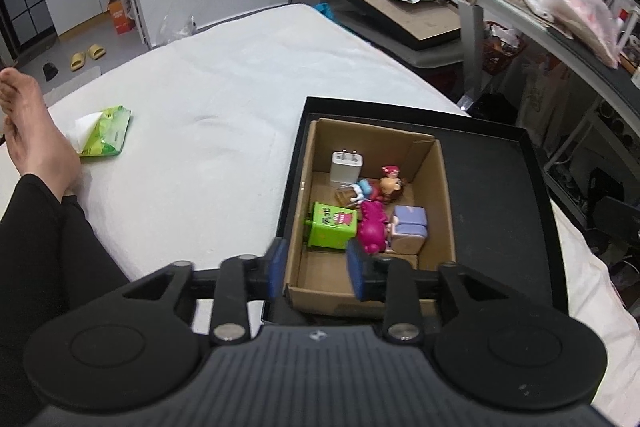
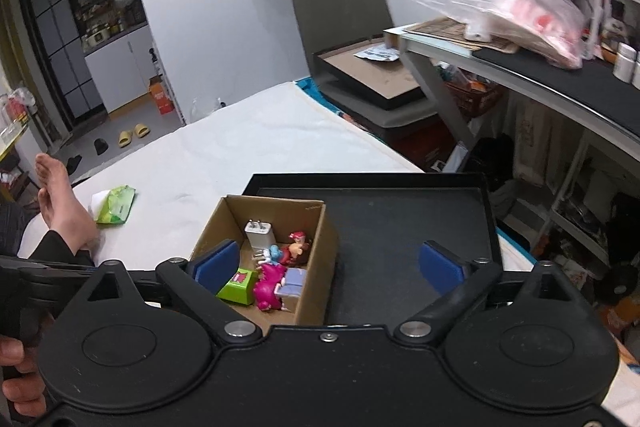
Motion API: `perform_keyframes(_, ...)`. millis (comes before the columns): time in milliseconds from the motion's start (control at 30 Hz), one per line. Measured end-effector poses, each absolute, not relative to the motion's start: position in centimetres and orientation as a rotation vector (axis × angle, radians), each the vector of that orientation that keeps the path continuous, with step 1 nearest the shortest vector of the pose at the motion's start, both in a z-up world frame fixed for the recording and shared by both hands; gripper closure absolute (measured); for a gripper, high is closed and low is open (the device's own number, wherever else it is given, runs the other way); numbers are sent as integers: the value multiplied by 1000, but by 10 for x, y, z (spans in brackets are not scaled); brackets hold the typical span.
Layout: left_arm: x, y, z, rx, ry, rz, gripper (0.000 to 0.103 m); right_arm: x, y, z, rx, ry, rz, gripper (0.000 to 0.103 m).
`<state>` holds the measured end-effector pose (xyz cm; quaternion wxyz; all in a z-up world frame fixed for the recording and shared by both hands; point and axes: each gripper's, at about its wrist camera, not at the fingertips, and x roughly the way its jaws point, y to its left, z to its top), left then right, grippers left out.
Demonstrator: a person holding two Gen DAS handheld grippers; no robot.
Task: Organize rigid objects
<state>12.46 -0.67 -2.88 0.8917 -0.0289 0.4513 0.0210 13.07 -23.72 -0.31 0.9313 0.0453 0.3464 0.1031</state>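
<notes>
A small cardboard box [image 1: 444, 187] sits in the left part of a black tray [image 1: 492, 187] on the white bed. Inside lie a white charger plug [image 1: 345, 167], a green toy block [image 1: 331, 225], a magenta toy figure [image 1: 372, 227], a lilac block [image 1: 410, 229] and a small doll figure [image 1: 390, 183]. My left gripper [image 1: 318, 269] hovers over the box's near edge, partly open and empty. My right gripper [image 2: 330, 267] is wide open and empty above the box [image 2: 316, 267] and tray [image 2: 400, 227]; the same toys show between its fingers.
A green tissue pack [image 1: 106, 135] lies on the bed to the left, near the person's bare foot [image 1: 28, 131] and leg. A chair holding a black frame [image 1: 400, 11] stands beyond the bed. A cluttered desk [image 2: 540, 67] runs along the right.
</notes>
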Motion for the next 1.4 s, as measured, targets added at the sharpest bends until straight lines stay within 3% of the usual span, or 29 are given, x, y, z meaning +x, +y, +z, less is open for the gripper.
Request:
perform_keyframes(167, 108, -18, -17, -28, 916, 39, 51, 116, -252, 1, 108, 709, 188, 0)
perform_keyframes(567, 66, -30, 1, -38, 907, -19, 23, 76, -267, 12, 112, 721, 187, 0)
perform_keyframes(1400, -6, -14, 19, -27, 845, -62, 9, 12, -247, 25, 64, 758, 113, 0)
